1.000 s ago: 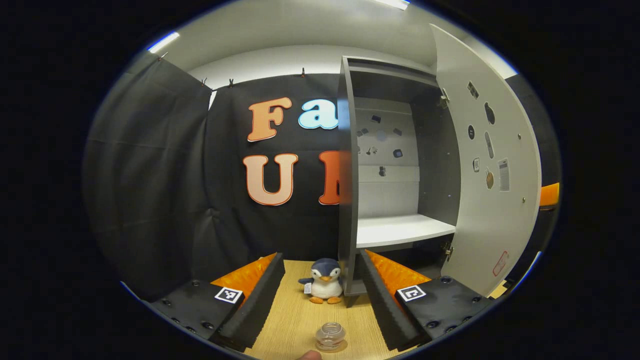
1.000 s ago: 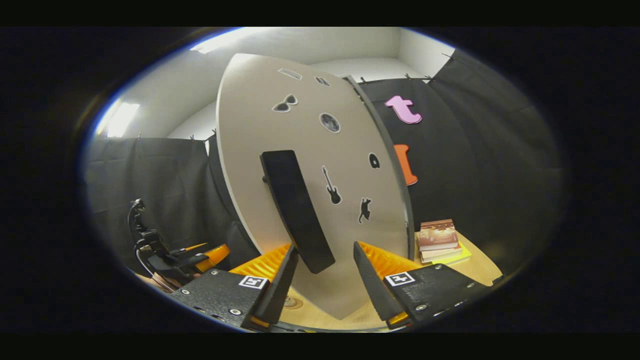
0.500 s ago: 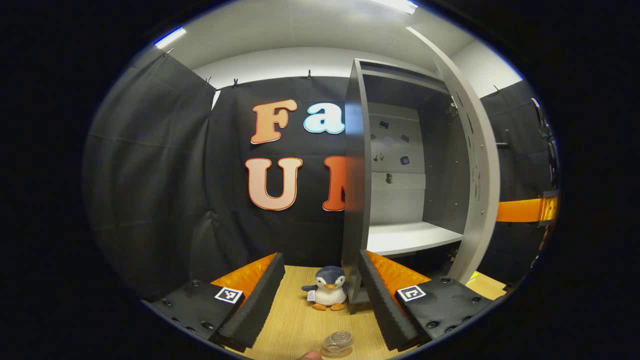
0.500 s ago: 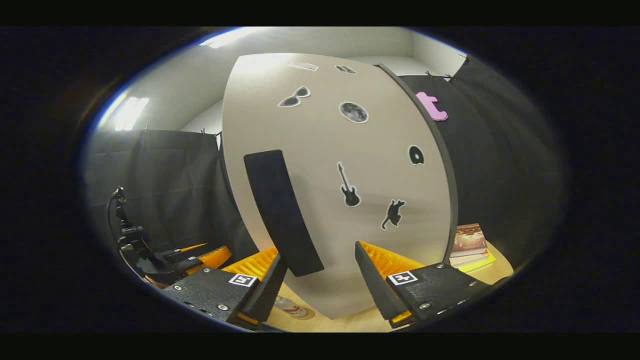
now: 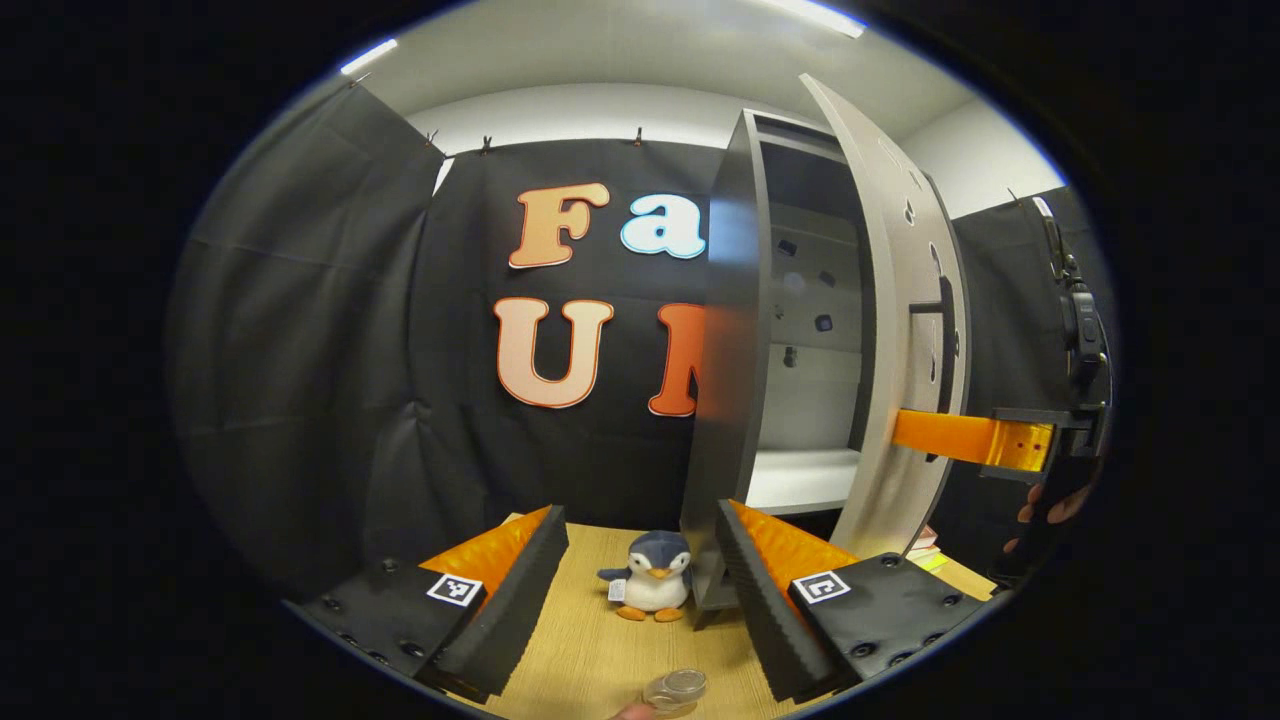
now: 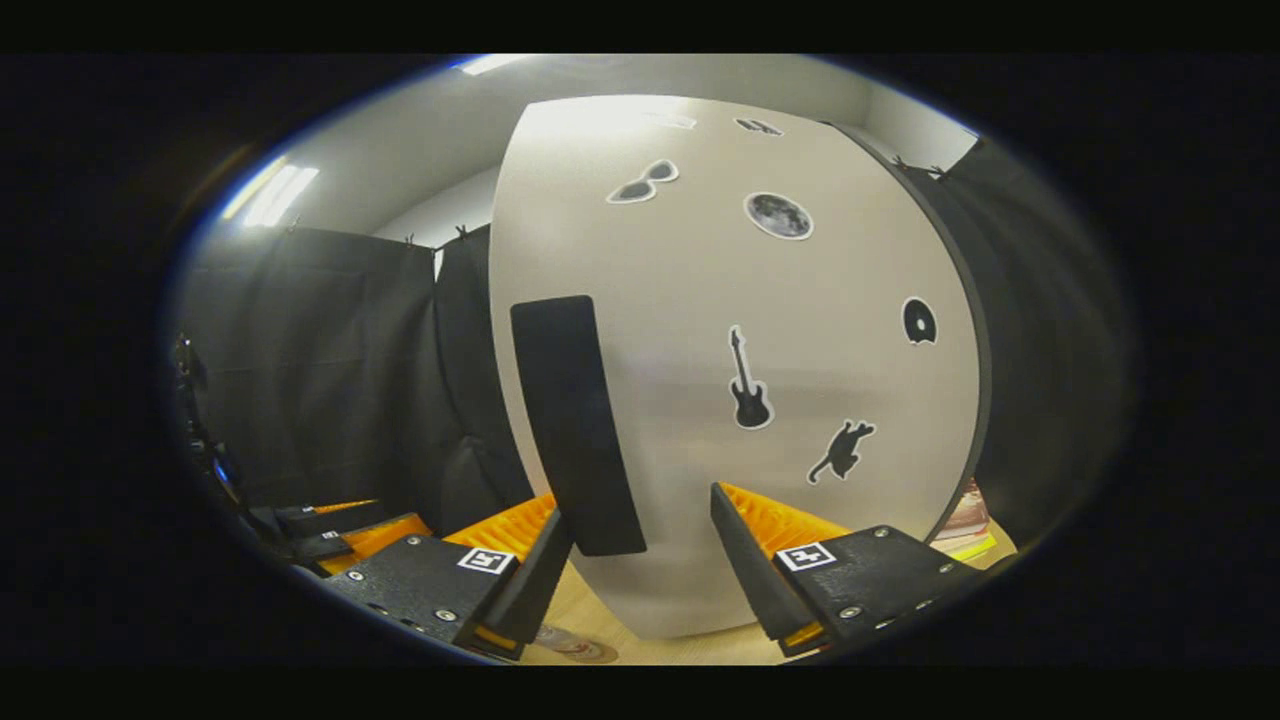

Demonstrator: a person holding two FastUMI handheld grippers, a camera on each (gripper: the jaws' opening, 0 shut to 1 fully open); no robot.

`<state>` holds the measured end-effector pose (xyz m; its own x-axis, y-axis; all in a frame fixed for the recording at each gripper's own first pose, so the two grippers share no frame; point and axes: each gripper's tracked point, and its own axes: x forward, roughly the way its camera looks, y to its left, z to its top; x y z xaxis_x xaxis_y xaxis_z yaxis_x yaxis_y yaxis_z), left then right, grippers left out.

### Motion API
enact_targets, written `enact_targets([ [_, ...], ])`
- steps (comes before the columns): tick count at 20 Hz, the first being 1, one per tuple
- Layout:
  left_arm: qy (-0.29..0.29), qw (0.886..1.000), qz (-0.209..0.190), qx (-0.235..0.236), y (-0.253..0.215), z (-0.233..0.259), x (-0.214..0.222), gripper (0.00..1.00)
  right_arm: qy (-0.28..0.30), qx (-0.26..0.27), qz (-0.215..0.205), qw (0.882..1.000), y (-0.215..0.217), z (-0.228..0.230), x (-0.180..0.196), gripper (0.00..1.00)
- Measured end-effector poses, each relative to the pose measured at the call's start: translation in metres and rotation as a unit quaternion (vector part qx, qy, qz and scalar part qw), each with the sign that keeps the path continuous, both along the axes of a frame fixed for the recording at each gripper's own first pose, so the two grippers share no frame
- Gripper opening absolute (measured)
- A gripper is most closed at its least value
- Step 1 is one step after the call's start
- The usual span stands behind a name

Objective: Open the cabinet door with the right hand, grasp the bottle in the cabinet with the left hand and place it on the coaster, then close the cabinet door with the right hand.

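In the left gripper view, the left hand-held gripper (image 5: pixel 640 590) hovers low over the wooden tabletop (image 5: pixel 590 650) with its fingers spread wide and nothing between them. The bottle (image 5: pixel 675 690) stands on the tabletop at the bottom edge of this view, just ahead of the fingers (whether a coaster lies under it I cannot tell). A small plush penguin (image 5: pixel 648 588) sits farther back, beside the foot of the grey cabinet (image 5: pixel 728 400). The cabinet door (image 5: pixel 895 330) stands partly open, and the right hand-held gripper (image 5: pixel 975 440) reaches against its outer face.

In the right gripper view, the right hand-held gripper's own fingers are parted, close to the door's face, beside the dark handle (image 6: pixel 575 425). A stack of books (image 6: pixel 968 520) peeks out past the door's right edge.
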<state>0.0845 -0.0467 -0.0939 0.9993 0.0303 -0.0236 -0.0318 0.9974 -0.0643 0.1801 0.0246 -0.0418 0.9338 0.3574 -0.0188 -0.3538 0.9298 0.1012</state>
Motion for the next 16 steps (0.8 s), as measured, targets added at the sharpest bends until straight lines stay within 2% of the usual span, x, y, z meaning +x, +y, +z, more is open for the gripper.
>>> enact_targets([
  [1, 0.002, 1.000, -0.001, -0.002, 0.002, -0.001, 0.003, 0.96, 0.002, 0.002, -0.002, 1.000, 0.002, 0.000, 0.002, 0.80],
  [2, 0.005, 1.000, 0.000, -0.002, 0.005, -0.004, 0.005, 0.95, 0.003, 0.005, -0.005, 1.000, 0.003, 0.000, 0.004, 0.84],
  [3, 0.007, 1.000, 0.002, -0.001, 0.007, -0.006, 0.007, 0.95, 0.004, 0.009, -0.007, 1.000, 0.004, 0.001, 0.005, 0.81],
  [6, -0.001, 1.000, -0.004, 0.003, 0.010, -0.003, 0.015, 0.97, -0.007, 0.007, -0.024, 1.000, 0.007, 0.002, 0.011, 0.81],
  [16, 0.004, 1.000, -0.030, -0.009, 0.004, -0.005, 0.049, 0.95, -0.030, 0.003, -0.068, 0.997, 0.011, 0.004, 0.024, 0.85],
])
